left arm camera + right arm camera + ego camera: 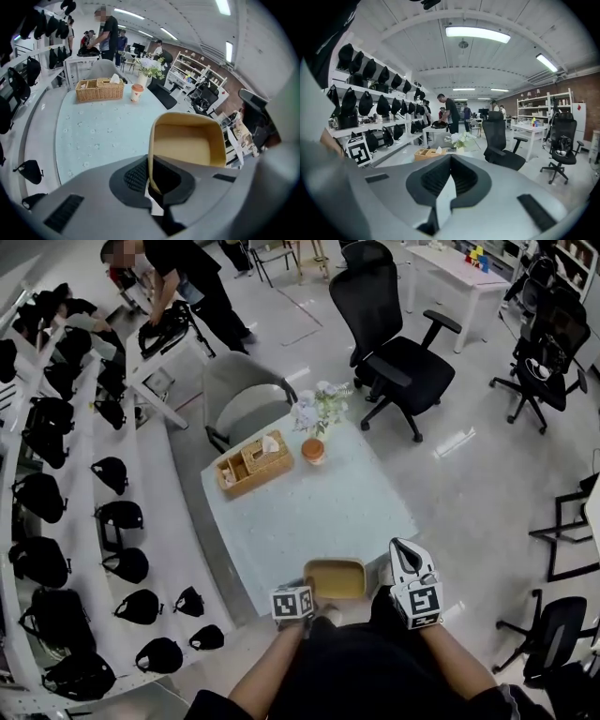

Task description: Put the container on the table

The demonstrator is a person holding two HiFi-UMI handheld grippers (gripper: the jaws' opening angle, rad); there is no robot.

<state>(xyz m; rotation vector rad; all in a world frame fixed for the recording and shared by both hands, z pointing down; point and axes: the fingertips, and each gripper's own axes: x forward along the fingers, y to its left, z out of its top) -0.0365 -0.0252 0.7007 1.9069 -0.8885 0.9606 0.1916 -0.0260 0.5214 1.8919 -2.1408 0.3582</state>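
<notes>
Where the pale floor [469, 484] opens between the furniture, a small table [319, 512] stands under a light blue-green cloth with a faint flower print. On its far side lie a wicker basket [253, 463], a cup [313, 450] just beside it, and a vase of flowers [314, 409] at the far edge. A grey chair [246, 399] is drawn up behind the table, and a black office chair [398, 343] stands further back. White shelves [80, 521] hung with black bags run along the left side, and a person [192, 287] bends over a bench at their far end. Two bare forearms reach forward from the bottom of the head view. The left gripper [307, 585] points steeply down and is clamped on the near wall of the tan container [335, 577]. The container is open side up, tilted and empty, and sits over the table's near edge; whether it touches the cloth cannot be told. The right gripper [399, 547] points out over the table just to the right of the container, apart from it, its jaws together with nothing between them.
</notes>
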